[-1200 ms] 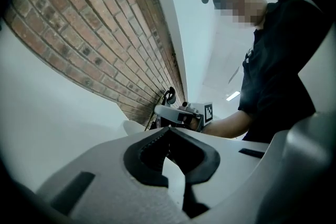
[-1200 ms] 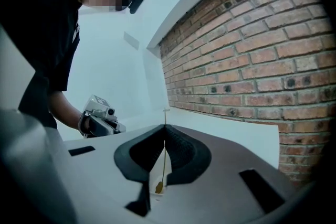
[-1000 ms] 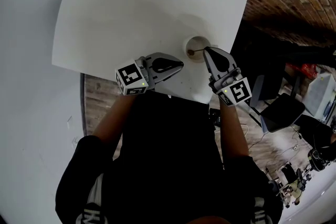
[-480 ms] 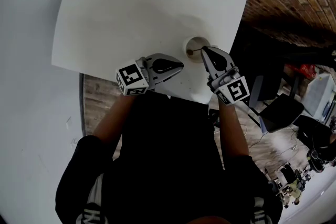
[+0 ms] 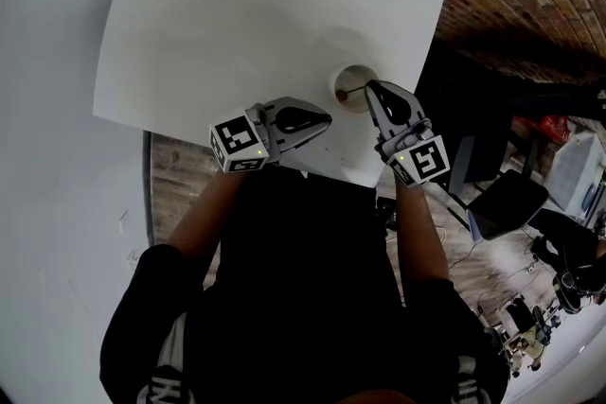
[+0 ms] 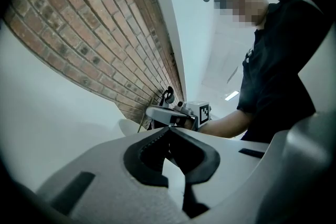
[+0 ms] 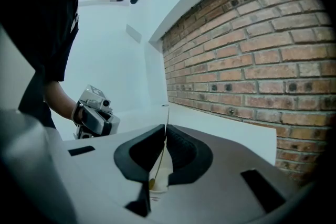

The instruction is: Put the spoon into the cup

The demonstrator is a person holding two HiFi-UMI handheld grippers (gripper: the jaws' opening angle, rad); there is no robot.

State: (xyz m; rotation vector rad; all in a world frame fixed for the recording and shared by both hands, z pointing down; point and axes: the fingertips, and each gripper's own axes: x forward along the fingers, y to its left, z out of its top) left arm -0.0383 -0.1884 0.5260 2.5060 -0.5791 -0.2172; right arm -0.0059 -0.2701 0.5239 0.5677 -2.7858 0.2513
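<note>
right gripper pinching spoon handle (bowl down in cup), left gripper closed, empty

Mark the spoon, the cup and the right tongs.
spoon [image 7: 151,183]: right gripper view, on its bowl end.
cup [image 5: 354,78]: head view, on the bare inner wall.
right tongs [image 5: 370,88]: head view, at the tips, shut on the spoon's handle.

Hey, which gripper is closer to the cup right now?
Right. The right gripper is at the cup's rim, shut on the spoon dipping into it; the left gripper sits apart, to the cup's left.
</note>
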